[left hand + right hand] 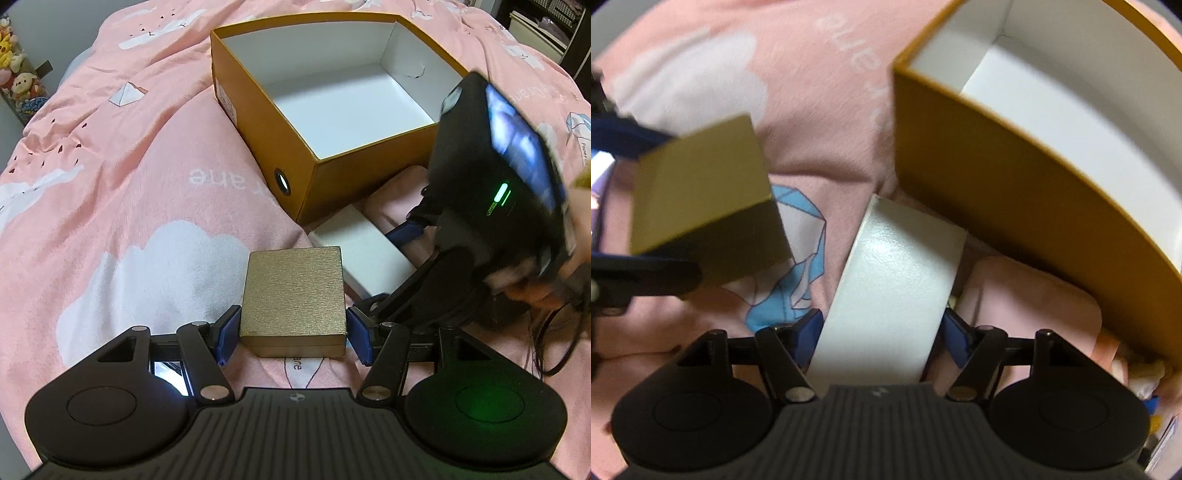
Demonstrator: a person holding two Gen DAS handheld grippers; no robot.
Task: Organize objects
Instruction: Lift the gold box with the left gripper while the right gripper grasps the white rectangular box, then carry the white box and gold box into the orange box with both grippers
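A small gold box (293,295) sits between the blue pads of my left gripper (291,334), which is shut on it, just above the pink blanket. A white box (890,284) is held between the pads of my right gripper (881,334); it also shows in the left wrist view (360,243), with the right gripper's body above it. A large open orange box (258,110) with a white, empty inside stands behind both. In the right wrist view the gold box (701,188) is at the left and the orange box (997,192) at the right.
The pink blanket (129,166) with white clouds covers the bed. Plush toys (16,77) stand at the far left edge. Dark shelves (546,22) are at the back right. A cable (554,343) hangs by the right hand.
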